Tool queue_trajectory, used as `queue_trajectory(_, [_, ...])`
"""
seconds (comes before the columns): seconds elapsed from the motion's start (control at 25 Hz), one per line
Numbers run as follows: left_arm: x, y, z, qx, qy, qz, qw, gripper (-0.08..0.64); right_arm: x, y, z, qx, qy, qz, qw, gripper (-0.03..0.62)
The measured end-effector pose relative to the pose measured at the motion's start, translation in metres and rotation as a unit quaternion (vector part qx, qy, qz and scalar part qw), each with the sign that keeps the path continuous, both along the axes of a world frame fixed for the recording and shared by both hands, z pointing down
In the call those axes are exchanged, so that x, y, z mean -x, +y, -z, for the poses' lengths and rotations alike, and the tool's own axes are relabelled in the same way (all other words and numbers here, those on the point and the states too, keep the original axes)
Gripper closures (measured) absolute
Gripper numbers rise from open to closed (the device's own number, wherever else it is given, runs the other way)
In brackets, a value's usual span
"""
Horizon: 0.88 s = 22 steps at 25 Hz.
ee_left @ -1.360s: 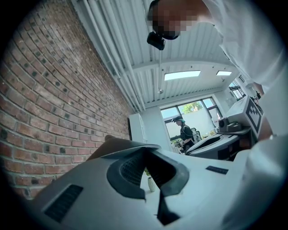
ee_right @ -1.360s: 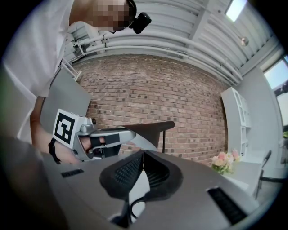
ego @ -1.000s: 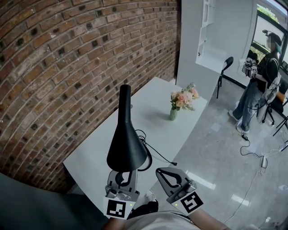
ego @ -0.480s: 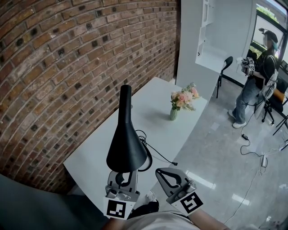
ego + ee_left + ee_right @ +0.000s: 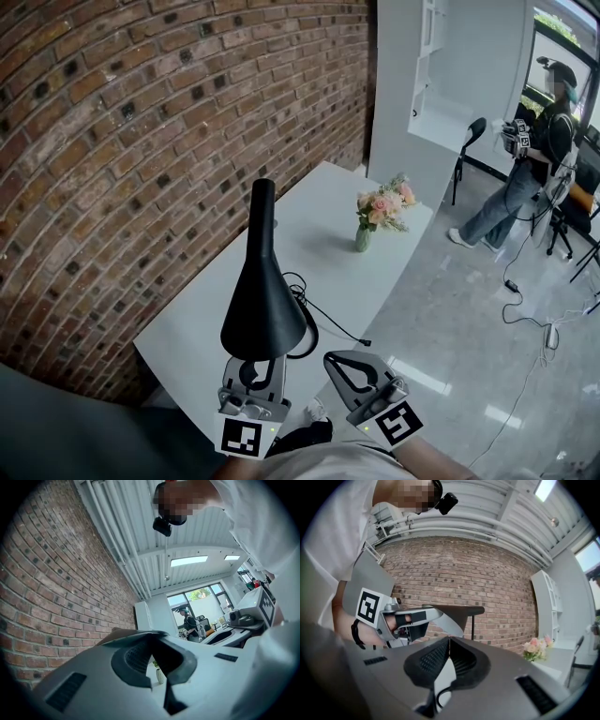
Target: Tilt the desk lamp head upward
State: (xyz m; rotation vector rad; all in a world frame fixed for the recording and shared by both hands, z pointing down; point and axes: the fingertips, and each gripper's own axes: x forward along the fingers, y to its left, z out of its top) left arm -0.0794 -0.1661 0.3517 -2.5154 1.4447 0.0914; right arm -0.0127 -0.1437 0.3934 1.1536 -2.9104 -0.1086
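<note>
The head camera looks steeply down from the person's chest onto the white bench (image 5: 319, 244), with the brick wall (image 5: 141, 141) at upper left. The left claw (image 5: 255, 364) and right claw (image 5: 336, 361) sit at the bottom edge. The left claw's camera sits close behind its jaws, tilted up toward the ceiling (image 5: 197, 541) and windows (image 5: 201, 597). The right claw's camera faces the brick wall and shares the flowers (image 5: 380, 206) and lamp head (image 5: 262, 300) with the head view.

Soft daylight fills the head view, brightest at the window (image 5: 562, 28) upper right, with pale glare patches on the glossy floor (image 5: 427, 377) lower right; the black lamp head (image 5: 262, 300) shows little detail. Both gripper views bow strongly and go black at the corners. Ceiling panels (image 5: 187, 560) blow out above centre, and the left gripper (image 5: 151, 633) and right gripper (image 5: 449, 639) blur near the lens
</note>
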Motion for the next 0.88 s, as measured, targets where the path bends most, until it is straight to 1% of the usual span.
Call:
queue_trajectory(0.2, [0.0019,0.0002,0.0013,-0.002,-0.005,0.000,1.0000,0.552,0.0020,0.0004,0.0005,-0.003,-0.001,0.002,1.000,0.574])
queue_trajectory(0.88, [0.0038,0.0024,0.0059,-0.004,0.005,0.001,1.0000,0.552,-0.0003,0.0053,0.0022,-0.001,-0.002,-0.001,1.000,0.574])
